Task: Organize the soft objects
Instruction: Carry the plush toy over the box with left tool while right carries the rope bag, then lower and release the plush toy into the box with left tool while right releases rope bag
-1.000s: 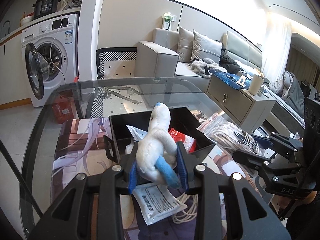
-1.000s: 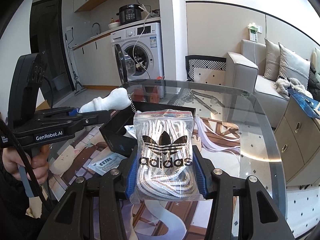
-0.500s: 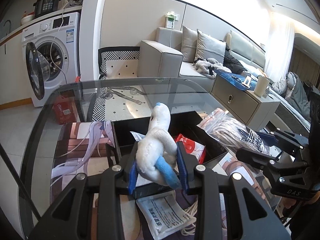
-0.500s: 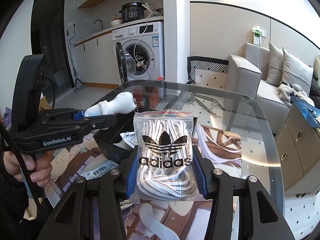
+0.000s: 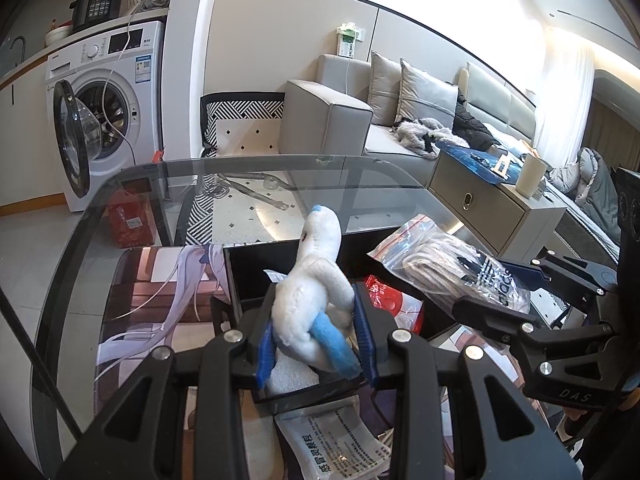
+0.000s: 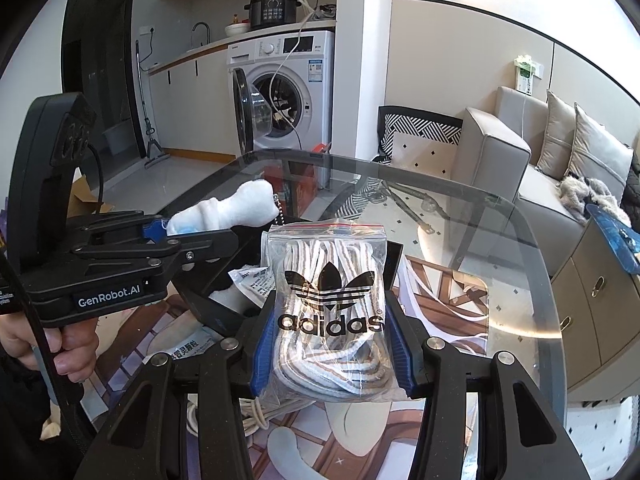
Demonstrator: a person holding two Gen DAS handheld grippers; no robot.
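The left claw (image 5: pixel 316 344) is clamped on a white-and-blue plush toy (image 5: pixel 314 308), held over the black bin (image 5: pixel 256 264) on the glass bench (image 5: pixel 100 216). The right claw (image 6: pixel 326 346) grips a zip bag of laces (image 6: pixel 326 300) (Adidas logo) just beside it, above the bin's edge.

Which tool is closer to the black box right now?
Left. The left tool, gripping the plush, sits directly over the black box. The right tool, gripping the laces bag, is by its right edge.
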